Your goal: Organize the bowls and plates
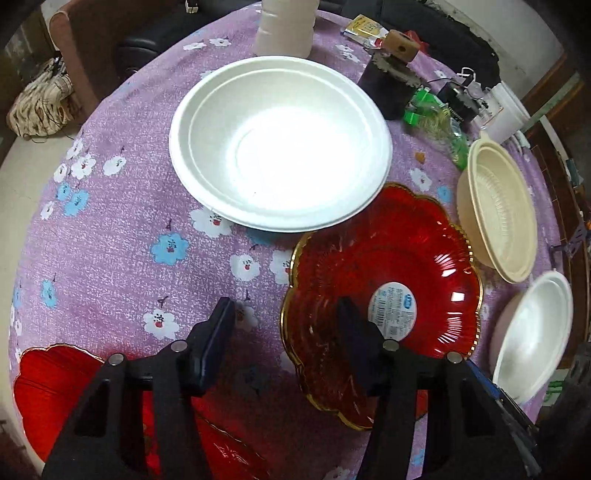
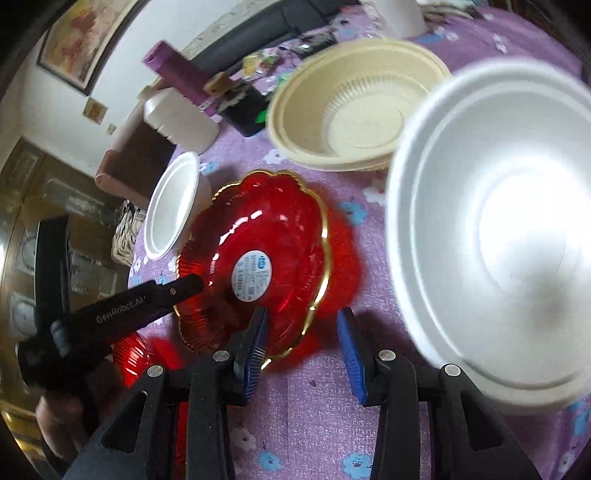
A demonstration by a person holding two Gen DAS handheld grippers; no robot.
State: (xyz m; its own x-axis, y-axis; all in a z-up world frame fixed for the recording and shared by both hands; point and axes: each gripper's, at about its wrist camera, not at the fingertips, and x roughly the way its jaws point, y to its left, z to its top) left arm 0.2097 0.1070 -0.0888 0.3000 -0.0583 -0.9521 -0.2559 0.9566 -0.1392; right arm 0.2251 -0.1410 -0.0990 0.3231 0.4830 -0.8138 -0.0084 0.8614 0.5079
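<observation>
A red gold-rimmed flower plate [image 1: 384,295] with a white sticker lies on the purple floral tablecloth [image 1: 122,236]. My left gripper [image 1: 284,325] is open; its right finger is over the plate's left rim, its left finger over cloth. A white foam plate [image 1: 280,144] lies behind it. A cream bowl [image 1: 498,210] and a white foam bowl [image 1: 532,336] sit at the right. A second red plate [image 1: 55,384] lies at the lower left. My right gripper [image 2: 303,339] is open and empty at the red plate's [image 2: 258,254] near rim, with the white foam bowl [image 2: 498,229] close at the right.
A white plastic jug [image 1: 286,26], a dark container [image 1: 388,88], green wrappers [image 1: 436,118] and small clutter stand along the far edge. A white tub [image 1: 506,114] is at the far right. The left gripper's body [image 2: 110,317] shows in the right wrist view.
</observation>
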